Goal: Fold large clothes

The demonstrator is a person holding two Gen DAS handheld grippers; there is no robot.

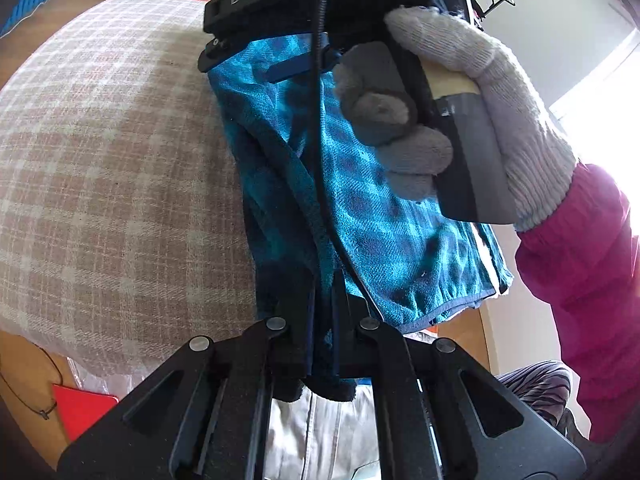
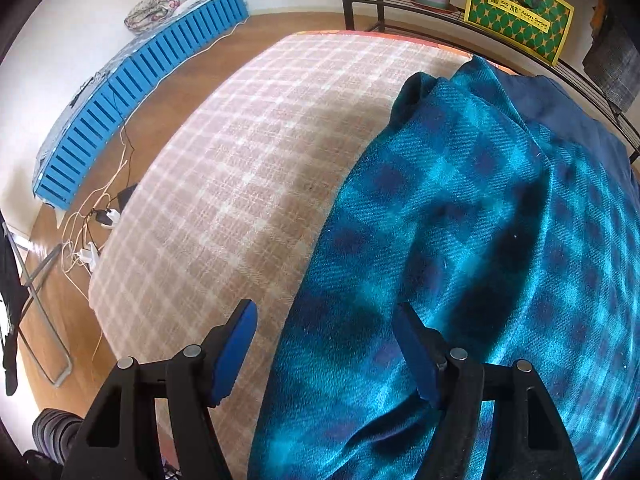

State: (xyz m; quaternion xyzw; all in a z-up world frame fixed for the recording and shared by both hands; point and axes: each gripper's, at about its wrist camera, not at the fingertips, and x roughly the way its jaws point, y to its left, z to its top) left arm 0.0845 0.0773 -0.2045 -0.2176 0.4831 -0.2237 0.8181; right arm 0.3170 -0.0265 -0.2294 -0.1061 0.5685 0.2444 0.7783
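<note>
Teal-checked woollen garment (image 2: pixel 480 240), rumpled

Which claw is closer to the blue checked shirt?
Left. The left claw is shut on the blue checked shirt, pinching its edge. The right claw is open just above it.

Teal-and-navy plaid garment (image 2: pixel 480 240), beige-and-white checked bed cover (image 2: pixel 248 168), grey gloves (image 1: pixel 480 92)

I get daylight from a window (image 1: pixel 600 92) on the right of my left view, blown out to white glare. The cloth (image 1: pixel 384 232) there is backlit and shadowed. My right view is evenly bright and sharp mid-frame. Both bend and darken at the edges.
</note>
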